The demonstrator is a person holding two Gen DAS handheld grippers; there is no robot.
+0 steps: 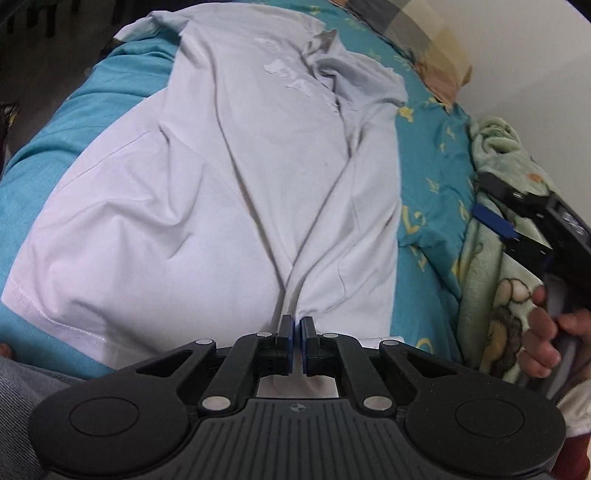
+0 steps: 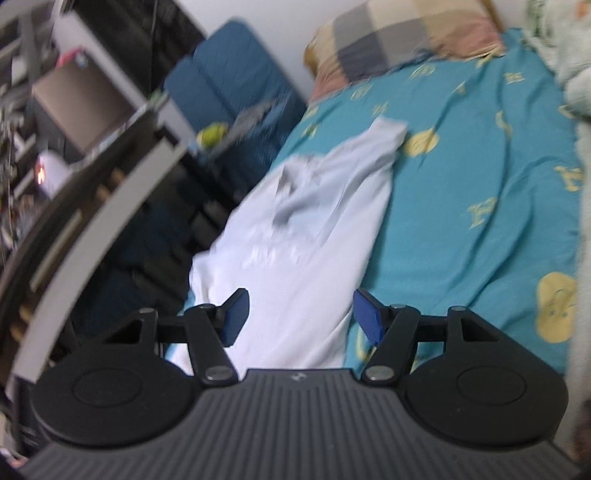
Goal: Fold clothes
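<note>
A white T-shirt (image 1: pixel 221 166) lies spread on a teal bed sheet (image 1: pixel 424 184), its collar and pale print at the far end. My left gripper (image 1: pixel 296 321) is shut on the shirt's near edge, and creases fan out from the pinch. In the left wrist view my right gripper (image 1: pixel 478 195) hovers over the bed's right side, held by a hand (image 1: pixel 546 332). In its own blurred view the right gripper (image 2: pixel 299 314) stands open above the T-shirt (image 2: pixel 295 240), with nothing between its blue pads (image 2: pixel 369 317).
A checked pillow (image 2: pixel 406 33) lies at the head of the sheet (image 2: pixel 480 166). A green patterned blanket (image 1: pixel 495 147) is bunched along the right side. Left of the bed are a blue cushioned seat (image 2: pixel 229 74) and shelving (image 2: pixel 92 221). A denim-clad leg (image 1: pixel 22 384) shows at the near left.
</note>
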